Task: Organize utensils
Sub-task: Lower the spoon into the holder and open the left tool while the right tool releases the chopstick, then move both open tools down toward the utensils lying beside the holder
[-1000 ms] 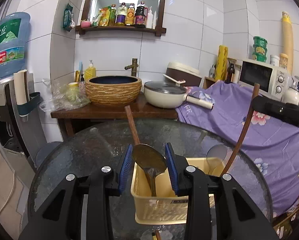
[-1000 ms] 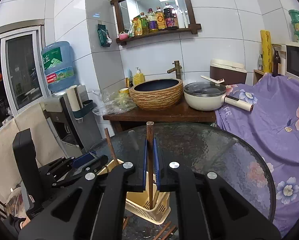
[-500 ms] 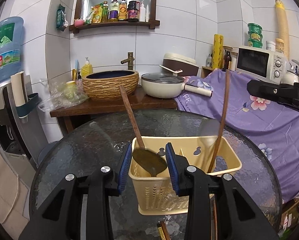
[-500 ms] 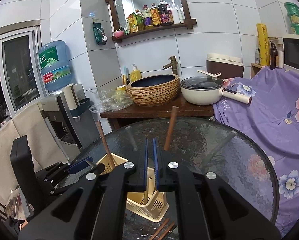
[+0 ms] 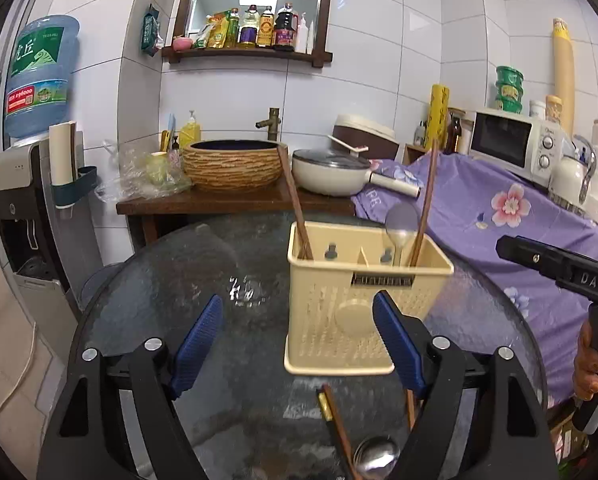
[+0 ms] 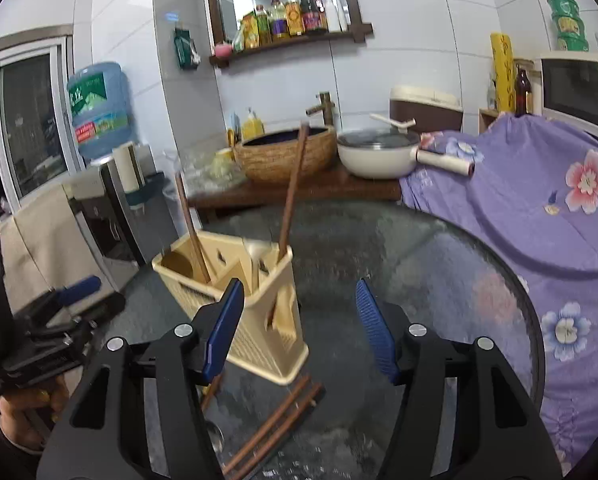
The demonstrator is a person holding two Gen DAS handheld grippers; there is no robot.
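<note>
Partway done: the cream utensil holder [image 5: 365, 300] stands on the glass table [image 5: 179, 300] with two wooden-handled utensils, one handle [image 5: 295, 204] in its left compartment and another [image 5: 425, 204] in the right beside a pale spoon [image 5: 399, 222]. Left tongs [image 5: 299, 340] and right tongs [image 6: 299, 328] have just been opening and now gape with nothing between them. Left to sort: chopsticks [image 6: 275, 426] and a metal spoon [image 5: 375, 456] lying on the table just before the holder.
</note>
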